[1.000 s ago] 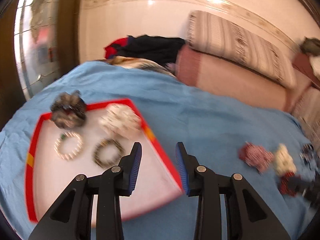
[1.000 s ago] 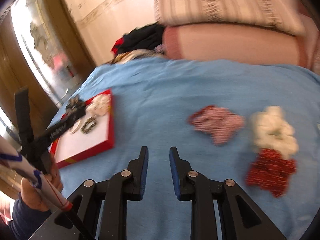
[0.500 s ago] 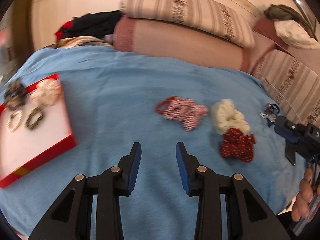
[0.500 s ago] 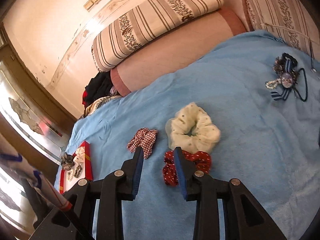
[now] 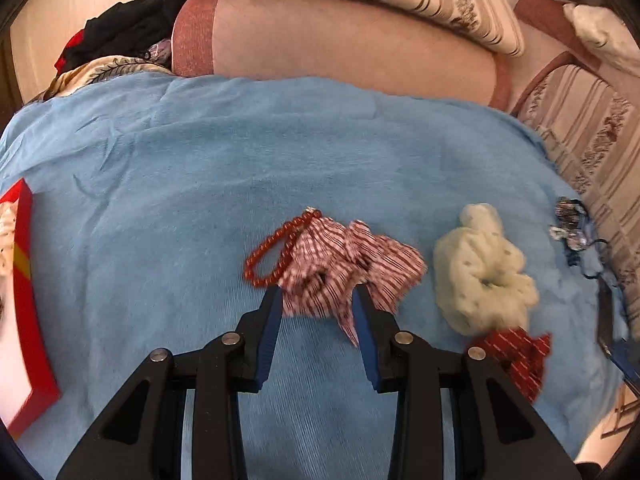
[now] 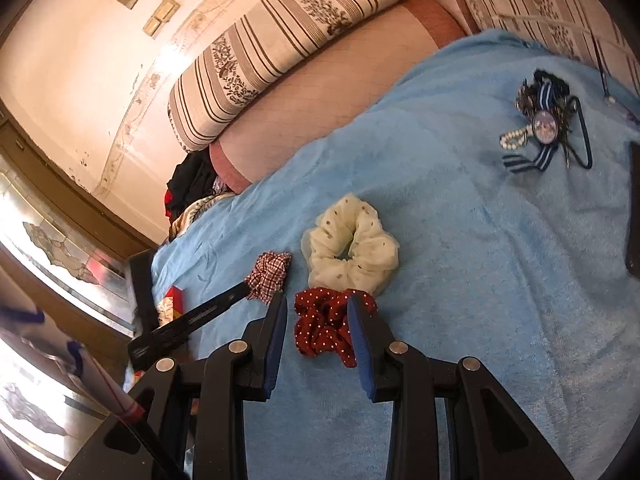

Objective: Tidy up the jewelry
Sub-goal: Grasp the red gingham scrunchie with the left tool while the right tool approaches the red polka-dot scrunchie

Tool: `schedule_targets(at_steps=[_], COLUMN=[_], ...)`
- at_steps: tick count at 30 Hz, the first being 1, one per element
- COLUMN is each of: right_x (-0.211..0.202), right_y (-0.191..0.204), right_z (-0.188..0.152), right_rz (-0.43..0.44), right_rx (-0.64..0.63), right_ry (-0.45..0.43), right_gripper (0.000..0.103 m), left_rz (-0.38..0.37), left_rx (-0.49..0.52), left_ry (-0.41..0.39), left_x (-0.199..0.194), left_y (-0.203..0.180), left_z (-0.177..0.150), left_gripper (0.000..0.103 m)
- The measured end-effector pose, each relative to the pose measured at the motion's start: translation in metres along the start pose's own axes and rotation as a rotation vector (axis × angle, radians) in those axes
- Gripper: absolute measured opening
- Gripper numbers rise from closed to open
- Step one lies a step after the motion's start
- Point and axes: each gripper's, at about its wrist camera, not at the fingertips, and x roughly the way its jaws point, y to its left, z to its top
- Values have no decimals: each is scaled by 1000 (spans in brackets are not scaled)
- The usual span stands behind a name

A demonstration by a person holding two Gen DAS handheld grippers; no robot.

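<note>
Our left gripper (image 5: pixel 316 300) is wide open, its jaws on each side of the checked scrunchie (image 5: pixel 340 268) mid-blanket (image 5: pixel 200 160). Our right gripper (image 6: pixel 318 312), also wide, has the red dotted scrunchie (image 6: pixel 324 324) between its jaws, nearer the front edge.

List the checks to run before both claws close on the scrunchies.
1. Left claw open: ok.
2. Plaid scrunchie between its fingers: ok.
3. Bead bracelet outside that grip: cannot tell; it touches the plaid scrunchie.
4. Right claw open: ok.
5. Red dotted scrunchie between its fingers: ok.
6. Cream scrunchie out of the right claw's grip: ok, it lies beyond the tips.
</note>
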Motion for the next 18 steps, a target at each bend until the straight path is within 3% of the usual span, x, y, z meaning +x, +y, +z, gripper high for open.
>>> schedule_targets(at_steps=[2,5,11,18], right_x=[1,5,10,24], right_y=[-2,-2,-2,12], right_z=[1,3,8,3], right_rz=[6,0,13,12], right_rx=[5,2,22,-9], right_ry=[7,14,13,38], right_gripper=[34,34,34,34], left_rz=[2,21,-8,-70], left_rx=[-5,-3,36,38], left_ry=[22,23,-73,-108], left_x=[14,23,-17,-69], left_y=[-1,-3,-8,9], left_z=[4,3,-17,-47], left_gripper=[34,6,6,6])
